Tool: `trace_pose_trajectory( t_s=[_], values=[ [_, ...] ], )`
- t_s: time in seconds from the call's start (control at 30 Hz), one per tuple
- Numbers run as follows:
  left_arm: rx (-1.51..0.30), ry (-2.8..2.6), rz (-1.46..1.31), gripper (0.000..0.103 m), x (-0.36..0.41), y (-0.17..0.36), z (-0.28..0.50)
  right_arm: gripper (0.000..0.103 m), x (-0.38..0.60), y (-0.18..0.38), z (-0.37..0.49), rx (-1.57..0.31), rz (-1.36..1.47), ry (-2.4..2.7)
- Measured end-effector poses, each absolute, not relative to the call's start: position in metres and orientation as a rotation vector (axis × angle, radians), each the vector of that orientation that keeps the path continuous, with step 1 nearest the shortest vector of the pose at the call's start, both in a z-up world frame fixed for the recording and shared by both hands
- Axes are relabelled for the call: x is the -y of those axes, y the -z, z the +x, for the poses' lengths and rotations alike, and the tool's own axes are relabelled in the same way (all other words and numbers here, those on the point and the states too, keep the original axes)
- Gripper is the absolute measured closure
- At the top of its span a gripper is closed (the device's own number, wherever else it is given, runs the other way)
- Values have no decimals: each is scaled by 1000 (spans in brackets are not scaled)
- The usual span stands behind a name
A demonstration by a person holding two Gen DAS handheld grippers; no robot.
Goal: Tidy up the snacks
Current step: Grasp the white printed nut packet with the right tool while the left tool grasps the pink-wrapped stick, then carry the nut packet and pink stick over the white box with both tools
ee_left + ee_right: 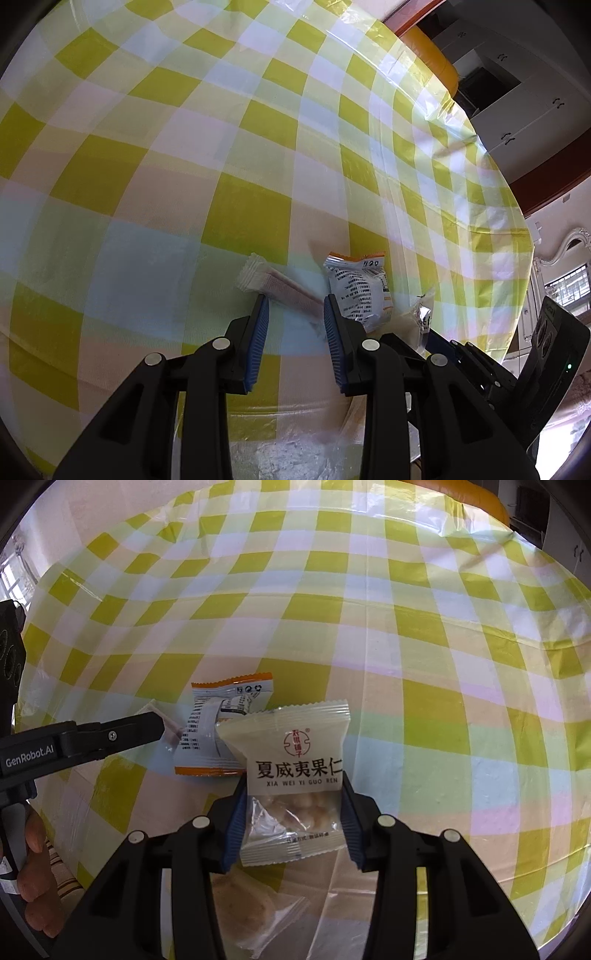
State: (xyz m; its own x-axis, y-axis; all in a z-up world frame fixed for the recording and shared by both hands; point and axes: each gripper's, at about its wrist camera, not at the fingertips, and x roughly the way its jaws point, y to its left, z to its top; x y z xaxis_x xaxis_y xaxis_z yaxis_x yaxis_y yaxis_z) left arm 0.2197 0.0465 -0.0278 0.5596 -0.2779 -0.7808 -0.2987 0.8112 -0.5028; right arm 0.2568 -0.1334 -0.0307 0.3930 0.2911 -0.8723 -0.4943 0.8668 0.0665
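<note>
Yellow-checked tablecloth (258,147), white cabinets (517,110) beyond

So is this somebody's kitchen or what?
Probably a home dining room: a table under a yellow checked plastic tablecloth, white cupboards behind it, and small snack packets on top.

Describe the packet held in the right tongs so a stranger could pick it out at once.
On the yellow-and-white checked tablecloth, look near the front edge, where the right tongs are shut on a cream nut packet. It has black Chinese characters, a red round logo and a clear lower window showing pale nuts. The grey packet beside it has orange ends and fine print, with no window.
</note>
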Motion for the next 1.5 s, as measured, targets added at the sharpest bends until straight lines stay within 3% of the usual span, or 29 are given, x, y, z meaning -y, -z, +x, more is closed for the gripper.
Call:
trace_pose_trajectory(
  t_s=[0.5, 0.57, 0.6, 1.2, 1.5],
  values=[
    [-1012, -191, -185, 72, 3, 20, 248, 58, 185, 19, 258, -1035, -90, -371],
    [-1014, -200, -189, 78, 0, 20, 245, 58, 191, 17, 255, -1032, -87, -362],
    [-1016, -221, -175, 90, -1, 20, 243, 58, 195, 17, 253, -1033, -85, -358],
    [-944, -253, -267, 90, -12, 6, 209, 58, 223, 4, 227, -1002, -106, -266],
    [-908, -98, -266, 90, 36, -20, 191, 58, 246, -1, 212, -993, -98, -223]
  ],
)
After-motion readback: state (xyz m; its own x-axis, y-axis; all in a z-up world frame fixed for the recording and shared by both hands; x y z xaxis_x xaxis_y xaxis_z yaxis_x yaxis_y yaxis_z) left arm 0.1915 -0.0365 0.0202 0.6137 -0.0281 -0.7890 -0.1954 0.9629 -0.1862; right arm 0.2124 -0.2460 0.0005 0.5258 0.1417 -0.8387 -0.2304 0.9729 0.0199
